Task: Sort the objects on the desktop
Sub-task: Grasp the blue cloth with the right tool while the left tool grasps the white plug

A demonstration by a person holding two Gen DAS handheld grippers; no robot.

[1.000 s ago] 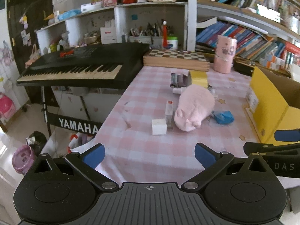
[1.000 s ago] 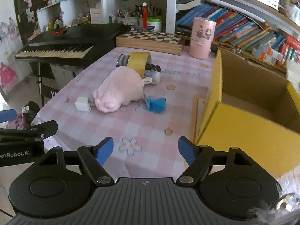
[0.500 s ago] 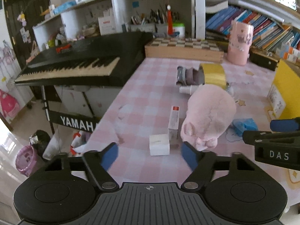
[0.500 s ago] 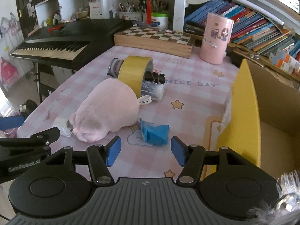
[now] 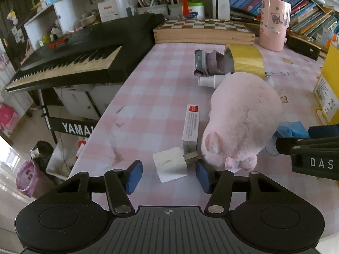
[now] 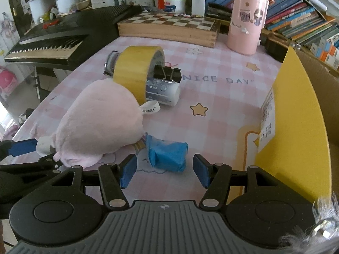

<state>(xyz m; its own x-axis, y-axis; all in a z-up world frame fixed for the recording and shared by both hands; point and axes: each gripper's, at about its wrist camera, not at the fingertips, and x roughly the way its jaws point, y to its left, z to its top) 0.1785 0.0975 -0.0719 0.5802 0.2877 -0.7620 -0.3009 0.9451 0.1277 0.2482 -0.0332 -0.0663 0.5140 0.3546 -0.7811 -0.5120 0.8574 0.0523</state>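
A white charger plug (image 5: 170, 166) lies on the pink checked tablecloth, between the open blue pads of my left gripper (image 5: 168, 174). Beside it lie a slim white box (image 5: 190, 126) and a pink plush pig (image 5: 241, 120). In the right wrist view my right gripper (image 6: 164, 170) is open just in front of a crumpled blue packet (image 6: 168, 155), with the pig (image 6: 99, 124) to its left. A yellow tape roll (image 6: 136, 69), a binder clip (image 6: 167, 74) and a white tube (image 6: 163, 93) lie behind. An open yellow cardboard box (image 6: 296, 127) stands at the right.
A black Yamaha keyboard (image 5: 70, 57) stands off the table's left edge. A wooden chessboard box (image 6: 169, 28) and a pink cylinder (image 6: 246, 22) stand at the back, before shelves of books. The table's left edge (image 5: 101, 116) drops to the floor.
Both grippers have moved forward and down toward the table. The left now brackets the white plug; the right has closed in on the blue packet. Both stay open.
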